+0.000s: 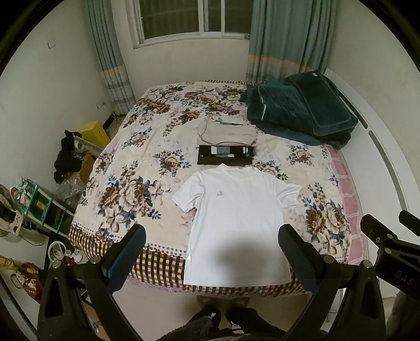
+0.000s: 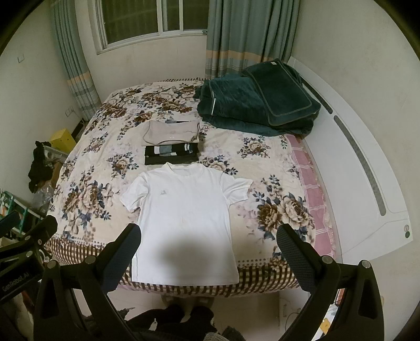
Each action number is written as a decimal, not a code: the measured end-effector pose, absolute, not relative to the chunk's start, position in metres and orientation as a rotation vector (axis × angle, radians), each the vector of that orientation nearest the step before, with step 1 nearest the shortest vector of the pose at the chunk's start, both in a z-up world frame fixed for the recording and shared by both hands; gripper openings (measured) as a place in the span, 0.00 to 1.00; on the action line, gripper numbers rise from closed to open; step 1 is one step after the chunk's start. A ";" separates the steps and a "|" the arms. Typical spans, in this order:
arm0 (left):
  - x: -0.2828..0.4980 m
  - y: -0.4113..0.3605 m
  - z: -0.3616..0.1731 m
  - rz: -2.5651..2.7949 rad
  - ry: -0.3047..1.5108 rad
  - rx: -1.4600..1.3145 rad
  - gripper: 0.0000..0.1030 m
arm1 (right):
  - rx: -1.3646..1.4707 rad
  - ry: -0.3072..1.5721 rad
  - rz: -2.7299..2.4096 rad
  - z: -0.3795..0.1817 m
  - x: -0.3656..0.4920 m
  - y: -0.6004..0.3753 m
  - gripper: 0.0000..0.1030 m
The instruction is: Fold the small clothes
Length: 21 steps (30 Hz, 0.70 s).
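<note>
A white T-shirt [image 1: 236, 217] lay face up and spread flat at the near edge of a bed covered by a floral bedspread [image 1: 147, 162], its hem reaching the checked border, its collar pointing toward the window [image 1: 194, 18] and both short sleeves fanned out, apparently so a fold could begin from either side. The left gripper [image 1: 211, 245] and the right gripper [image 2: 208, 244] hung above the foot of the bed, each with its jaws spread wide and nothing between them, well clear of the fabric. Just beyond the collar sat a folded black garment [image 1: 225, 155] with pale patches, and behind that a folded beige garment [image 1: 227, 133], the pair suggesting a stack of finished pieces kept out of the working area. A dark green quilt [image 1: 299, 110] was heaped at the far right corner. The shirt appeared untouched, with folding yet to start.
</note>
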State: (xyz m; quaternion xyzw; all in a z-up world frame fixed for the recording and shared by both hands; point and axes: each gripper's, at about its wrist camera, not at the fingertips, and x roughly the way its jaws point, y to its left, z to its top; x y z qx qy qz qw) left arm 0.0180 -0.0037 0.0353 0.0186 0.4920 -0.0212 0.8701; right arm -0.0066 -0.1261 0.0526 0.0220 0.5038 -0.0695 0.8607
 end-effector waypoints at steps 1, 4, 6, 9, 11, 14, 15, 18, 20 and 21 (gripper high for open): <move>0.020 -0.004 0.036 -0.045 1.030 0.038 1.00 | 0.047 1.058 -0.145 0.053 -0.005 -0.129 1.00; 0.022 -0.006 0.037 -0.048 1.031 0.041 1.00 | 0.047 1.058 -0.146 0.053 -0.007 -0.129 1.00; 0.022 -0.007 0.038 -0.049 1.030 0.038 1.00 | 0.046 1.057 -0.145 0.052 -0.008 -0.129 1.00; 0.020 -0.007 0.036 -0.050 1.030 0.036 1.00 | 0.050 1.059 -0.146 0.052 -0.007 -0.128 1.00; 0.027 -0.008 0.037 -0.052 1.032 0.036 1.00 | 0.054 1.066 -0.150 0.054 -0.005 -0.131 1.00; 0.044 -0.006 0.029 -0.022 0.998 0.053 1.00 | 0.074 1.083 -0.172 0.051 0.008 -0.139 1.00; 0.054 -0.003 0.021 -0.003 0.982 0.056 1.00 | 0.085 1.093 -0.179 0.047 0.016 -0.145 1.00; 0.077 0.007 -0.006 0.039 0.952 0.082 1.00 | 0.125 1.127 -0.236 0.017 0.042 -0.166 1.00; 0.095 0.012 -0.031 0.072 0.934 0.109 1.00 | 0.176 1.151 -0.280 -0.015 0.058 -0.186 1.00; 0.105 0.015 -0.048 0.085 0.947 0.118 1.00 | 0.210 1.170 -0.306 -0.035 0.065 -0.198 1.00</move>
